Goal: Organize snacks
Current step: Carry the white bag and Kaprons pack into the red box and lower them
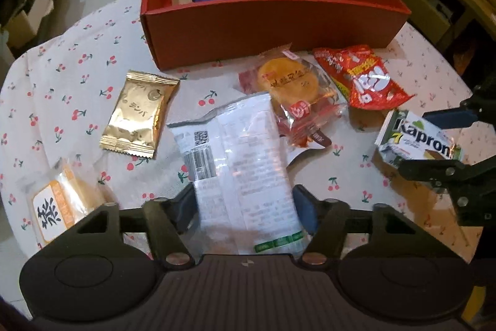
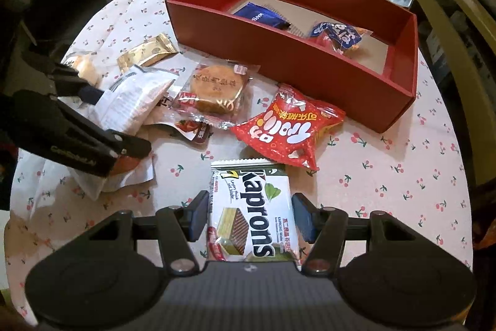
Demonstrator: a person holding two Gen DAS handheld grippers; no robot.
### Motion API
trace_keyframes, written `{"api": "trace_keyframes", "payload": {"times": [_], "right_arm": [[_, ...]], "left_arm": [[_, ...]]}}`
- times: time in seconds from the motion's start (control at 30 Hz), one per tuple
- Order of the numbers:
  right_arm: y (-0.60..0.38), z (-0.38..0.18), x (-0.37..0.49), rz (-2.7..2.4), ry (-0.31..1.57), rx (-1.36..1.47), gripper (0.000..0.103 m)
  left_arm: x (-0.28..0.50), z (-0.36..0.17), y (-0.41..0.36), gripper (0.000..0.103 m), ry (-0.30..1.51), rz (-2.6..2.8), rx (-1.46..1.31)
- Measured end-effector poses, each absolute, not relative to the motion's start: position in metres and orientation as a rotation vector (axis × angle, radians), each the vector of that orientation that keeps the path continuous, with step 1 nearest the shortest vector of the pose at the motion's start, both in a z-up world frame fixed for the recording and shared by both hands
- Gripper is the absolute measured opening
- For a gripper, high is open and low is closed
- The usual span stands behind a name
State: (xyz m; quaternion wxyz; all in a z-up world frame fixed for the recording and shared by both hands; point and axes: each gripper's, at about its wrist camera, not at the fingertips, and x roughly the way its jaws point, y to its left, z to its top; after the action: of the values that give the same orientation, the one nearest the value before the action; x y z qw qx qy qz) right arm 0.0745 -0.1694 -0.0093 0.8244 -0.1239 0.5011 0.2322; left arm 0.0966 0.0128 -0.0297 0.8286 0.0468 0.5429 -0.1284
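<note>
While angled down: both hand-held grippers (image 1: 243,203) (image 2: 249,216)

I count one red box (image 1: 272,30) with two packets inside: one dark blue wafer packet (image 2: 260,14) and one blue-and-red packet (image 2: 338,36). Six snack packets on the one cherry-print tablecloth (image 1: 77,82): one gold sachet (image 1: 139,114), one white pouch (image 1: 245,176), one clear-wrapped round cake (image 1: 291,82), one red bag (image 1: 365,79), one Kaprons wafer pack (image 2: 251,219), one orange-label pastry (image 1: 59,207). Two grippers.
</note>
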Motion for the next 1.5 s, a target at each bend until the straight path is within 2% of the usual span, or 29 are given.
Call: {"api": "trace_keyframes", "payload": {"times": [0.2,0.77,0.8,0.87,1.03,1.07,1.13,1.17,1.2,1.23,1.43,1.5], "right_arm": [[-0.17,-0.004,0.073,0.493,1.041,-0.263,0.072],[-0.168,0.017,0.081,0.46,0.97,-0.21,0.071],[-0.168,0.018,0.083,0.458,0.963,-0.205,0.06],[-0.169,0.022,0.089,0.47,0.978,-0.157,0.046],[-0.173,0.027,0.097,0.465,0.971,-0.145,0.046],[-0.177,0.027,0.098,0.48,0.985,-0.133,0.047],[-0.182,0.023,0.095,0.502,1.001,-0.154,0.057],[-0.182,0.019,0.093,0.506,1.008,-0.182,0.07],[-0.182,0.014,0.093,0.498,1.023,-0.206,0.087],[-0.18,0.006,0.093,0.484,1.04,-0.229,0.091],[-0.164,-0.033,0.1,0.475,1.142,-0.303,0.092],[-0.162,-0.041,0.1,0.439,1.144,-0.323,0.088]], "left_arm": [[0.091,-0.023,0.018,0.052,1.131,-0.254,0.053],[0.08,0.001,0.02,0.049,1.037,-0.243,-0.006],[0.08,0.003,0.018,0.049,1.031,-0.244,-0.004],[0.083,0.005,0.015,0.049,1.021,-0.251,-0.005],[0.087,0.009,0.014,0.049,1.009,-0.257,-0.014],[0.088,0.009,0.014,0.049,1.012,-0.261,-0.018],[0.087,0.007,0.015,0.049,1.019,-0.266,-0.017],[0.087,0.006,0.015,0.049,1.024,-0.269,-0.016],[0.087,0.005,0.016,0.049,1.03,-0.272,-0.018],[0.087,0.004,0.016,0.049,1.037,-0.276,-0.022],[0.087,0.001,0.012,0.05,1.055,-0.296,-0.023],[0.087,0.0,0.011,0.05,1.056,-0.302,-0.019]]}}
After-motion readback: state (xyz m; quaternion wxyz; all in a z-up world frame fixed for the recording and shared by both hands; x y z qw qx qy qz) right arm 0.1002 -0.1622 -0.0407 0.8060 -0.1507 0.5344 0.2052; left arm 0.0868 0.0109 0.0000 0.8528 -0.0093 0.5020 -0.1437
